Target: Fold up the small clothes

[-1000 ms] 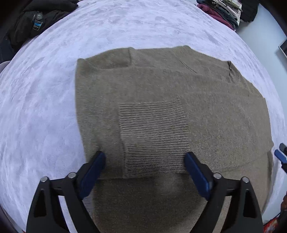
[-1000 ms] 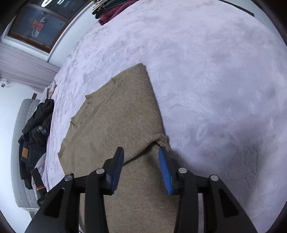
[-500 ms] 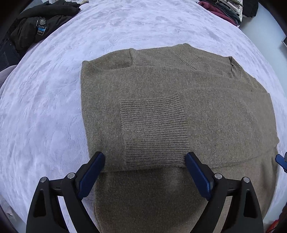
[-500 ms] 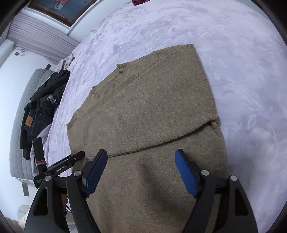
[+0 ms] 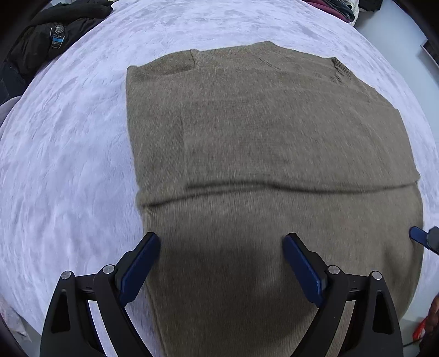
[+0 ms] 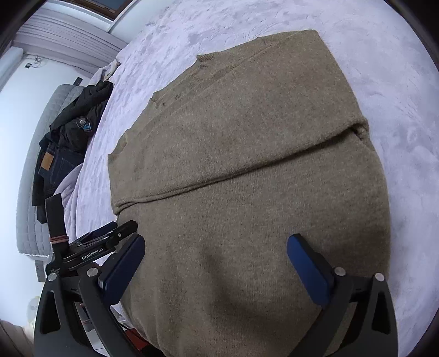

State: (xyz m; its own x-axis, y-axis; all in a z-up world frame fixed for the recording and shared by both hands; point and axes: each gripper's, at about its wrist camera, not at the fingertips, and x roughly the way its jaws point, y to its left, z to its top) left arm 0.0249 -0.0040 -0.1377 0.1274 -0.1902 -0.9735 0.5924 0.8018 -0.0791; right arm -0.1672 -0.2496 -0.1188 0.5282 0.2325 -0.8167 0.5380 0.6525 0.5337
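Both grippers are hanging over the near end of the sweater right now. Left gripper (image 5: 221, 263) is sitting with its jaws spread wide and nothing pinched, just knit under the gap. Right gripper (image 6: 216, 263) is opening its jaws at this moment, about as wide as they go, and there's fabric below them but the pads aren't pressing on any of it. So neither one is actually holding anything.

Olive-brown sweater (image 5: 274, 131) is lying flat on the fuzzy lavender blanket (image 5: 68, 164), collar at the far end. One sleeve looks to be lying across the body, with a straight edge running across the middle, so my guess is the side folds are done and it's laid out neat for the next fold. Both tools are pointing down at the hem end, which I'm reading as lining up to grab the bottom and bring it toward the collar. Just a guess though.

Containers: none in view. What's lying around is a dark jacket and jeans pile (image 6: 68, 131) off the blanket edge, and a stack of clothes (image 5: 337, 8) at the far corner, too cut off to say more.
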